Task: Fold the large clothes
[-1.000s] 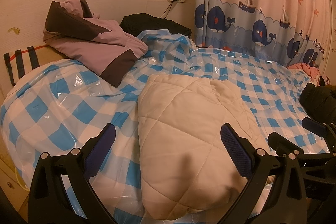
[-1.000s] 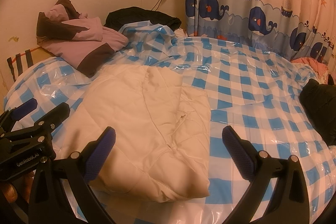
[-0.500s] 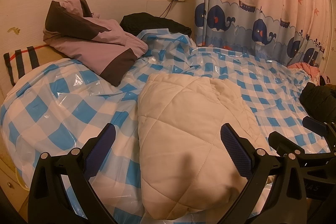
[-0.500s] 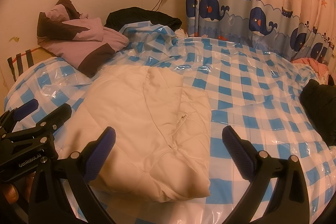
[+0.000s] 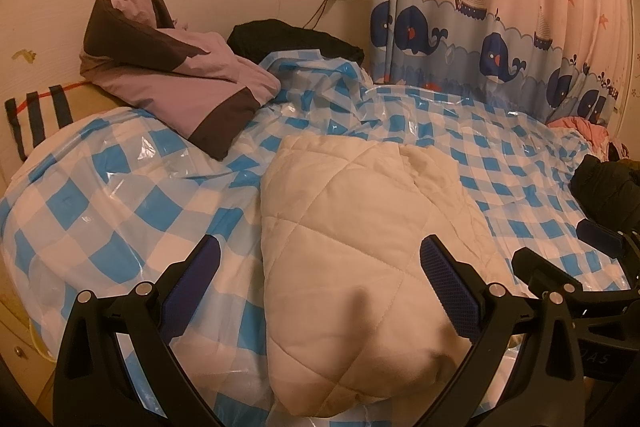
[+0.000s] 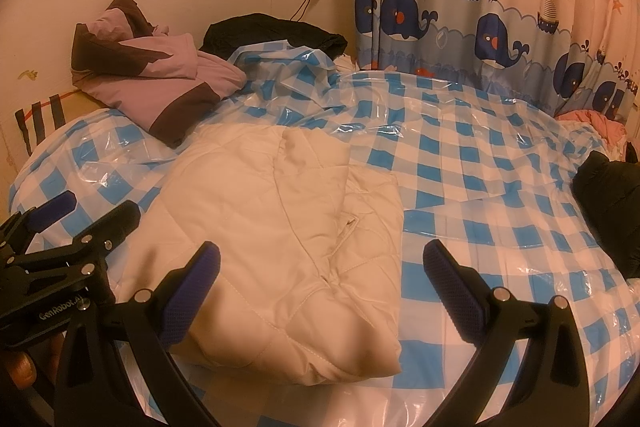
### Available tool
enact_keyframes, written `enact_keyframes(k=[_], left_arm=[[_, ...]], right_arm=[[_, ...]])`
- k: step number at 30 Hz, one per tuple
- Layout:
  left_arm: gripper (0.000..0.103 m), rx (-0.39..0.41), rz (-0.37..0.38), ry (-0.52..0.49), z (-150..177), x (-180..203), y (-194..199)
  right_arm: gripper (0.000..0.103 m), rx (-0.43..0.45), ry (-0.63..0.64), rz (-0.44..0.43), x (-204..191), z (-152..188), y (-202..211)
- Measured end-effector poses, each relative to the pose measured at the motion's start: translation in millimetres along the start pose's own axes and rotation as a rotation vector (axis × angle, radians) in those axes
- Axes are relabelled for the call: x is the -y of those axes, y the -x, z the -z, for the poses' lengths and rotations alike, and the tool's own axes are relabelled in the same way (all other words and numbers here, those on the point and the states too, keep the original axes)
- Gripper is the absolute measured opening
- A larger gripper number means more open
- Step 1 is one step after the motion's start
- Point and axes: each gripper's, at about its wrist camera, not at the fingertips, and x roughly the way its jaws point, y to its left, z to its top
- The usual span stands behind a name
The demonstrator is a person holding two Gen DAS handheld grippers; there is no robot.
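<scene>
A cream quilted jacket (image 5: 360,239) lies folded into a compact rectangle on the blue-and-white checked plastic sheet (image 5: 100,219) that covers the bed; it also shows in the right wrist view (image 6: 280,227). My left gripper (image 5: 320,279) is open and empty, hovering over the jacket's near edge. My right gripper (image 6: 320,283) is open and empty, hovering over the jacket's near right corner. Each gripper shows at the edge of the other's view: the right one (image 5: 568,259) and the left one (image 6: 80,223).
A purple and brown jacket (image 5: 168,75) lies piled at the back left by the headboard. A black garment (image 5: 292,39) lies behind it. Another black jacket (image 6: 608,203) sits at the right edge, pink clothes (image 6: 596,123) beyond. A whale-print curtain (image 6: 480,27) hangs behind the bed.
</scene>
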Motion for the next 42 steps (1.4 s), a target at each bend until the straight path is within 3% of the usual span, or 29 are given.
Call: enact_keyframes(k=[7, 11, 14, 17, 24, 42], left_arm=[[0.096, 0.003, 0.028, 0.004, 5.9, -1.2, 2.1], [0.096, -0.067, 0.022, 0.051, 1.2, -8.1, -11.8], [0.096, -0.126, -0.013, 0.040, -0.2, -7.7, -24.9], [0.096, -0.187, 0.008, 0.008, 2.2, -0.2, -33.6], [0.096, -0.171, 0.012, -0.037, 0.9, 11.9, -30.6], [0.096, -0.169, 0.023, -0.026, -4.4, 11.5, -33.4]], right_arm=[[0.098, -0.004, -0.007, -0.002, 0.8, -1.3, 0.0], [0.098, 0.001, -0.009, 0.004, 1.5, -6.5, 3.5], [0.098, -0.004, -0.023, 0.006, 4.6, -6.7, 5.3], [0.098, -0.016, -0.034, 0.004, 8.4, -2.2, 5.6], [0.098, -0.036, -0.046, 0.012, 13.1, 8.5, 6.9], [0.098, -0.042, -0.061, 0.008, 19.1, 16.3, 7.9]])
